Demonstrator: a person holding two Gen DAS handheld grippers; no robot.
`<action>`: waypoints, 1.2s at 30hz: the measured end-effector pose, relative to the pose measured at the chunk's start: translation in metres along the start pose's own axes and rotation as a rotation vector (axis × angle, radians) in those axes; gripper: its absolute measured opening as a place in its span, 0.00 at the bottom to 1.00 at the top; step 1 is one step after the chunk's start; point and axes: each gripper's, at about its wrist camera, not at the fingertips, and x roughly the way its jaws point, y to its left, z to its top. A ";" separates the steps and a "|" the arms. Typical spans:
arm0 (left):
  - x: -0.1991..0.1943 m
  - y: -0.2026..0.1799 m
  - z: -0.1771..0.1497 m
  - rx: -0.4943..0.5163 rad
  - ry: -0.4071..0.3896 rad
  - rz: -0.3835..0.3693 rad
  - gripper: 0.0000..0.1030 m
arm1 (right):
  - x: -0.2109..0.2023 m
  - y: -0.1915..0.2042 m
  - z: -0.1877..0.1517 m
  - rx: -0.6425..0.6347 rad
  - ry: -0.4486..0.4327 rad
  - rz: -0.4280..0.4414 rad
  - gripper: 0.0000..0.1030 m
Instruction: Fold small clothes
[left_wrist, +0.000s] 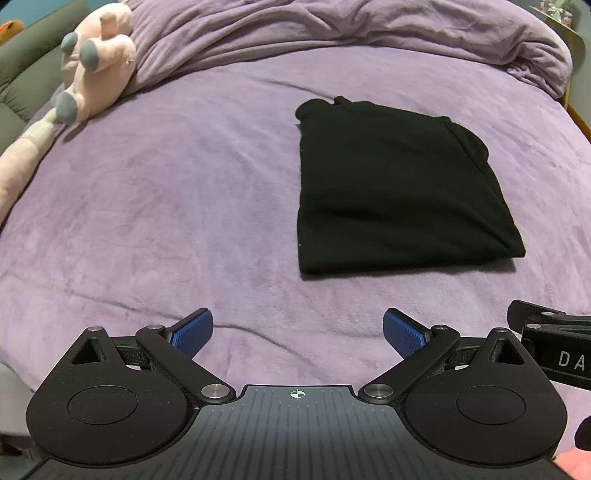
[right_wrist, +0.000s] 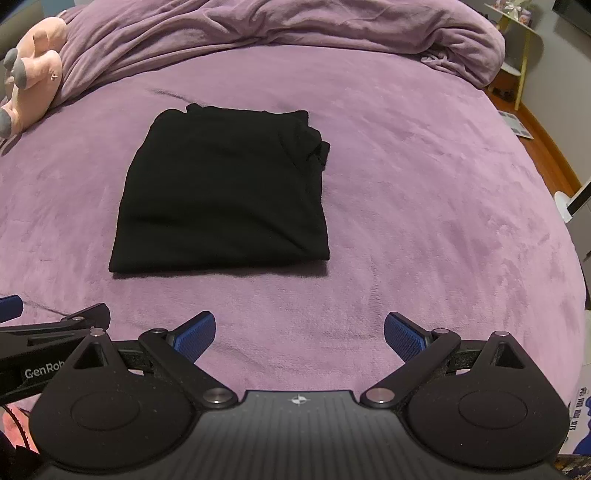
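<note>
A black garment (left_wrist: 391, 184) lies folded into a flat rectangle on the purple bed; it also shows in the right wrist view (right_wrist: 225, 192). My left gripper (left_wrist: 298, 328) is open and empty, held near the front of the bed, below and left of the garment. My right gripper (right_wrist: 300, 330) is open and empty, just in front of the garment and to its right. Each gripper shows at the edge of the other's view: the right one (left_wrist: 550, 339) and the left one (right_wrist: 55, 332). Neither touches the cloth.
A pink plush toy (left_wrist: 92, 62) lies at the bed's far left, also in the right wrist view (right_wrist: 33, 70). A bunched purple duvet (right_wrist: 295, 26) runs along the far side. The bed's right edge (right_wrist: 546, 192) drops to a wooden floor with a shelf (right_wrist: 521, 55).
</note>
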 end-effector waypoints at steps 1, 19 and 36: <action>0.000 0.000 0.000 0.000 0.001 0.000 0.99 | 0.000 0.000 0.000 -0.002 0.000 0.000 0.95; -0.001 0.002 0.000 0.002 0.008 -0.001 0.99 | -0.004 -0.001 0.002 -0.005 0.006 -0.003 0.95; -0.002 0.002 0.000 0.005 0.007 0.002 0.99 | -0.006 0.001 0.002 -0.003 0.012 0.002 0.95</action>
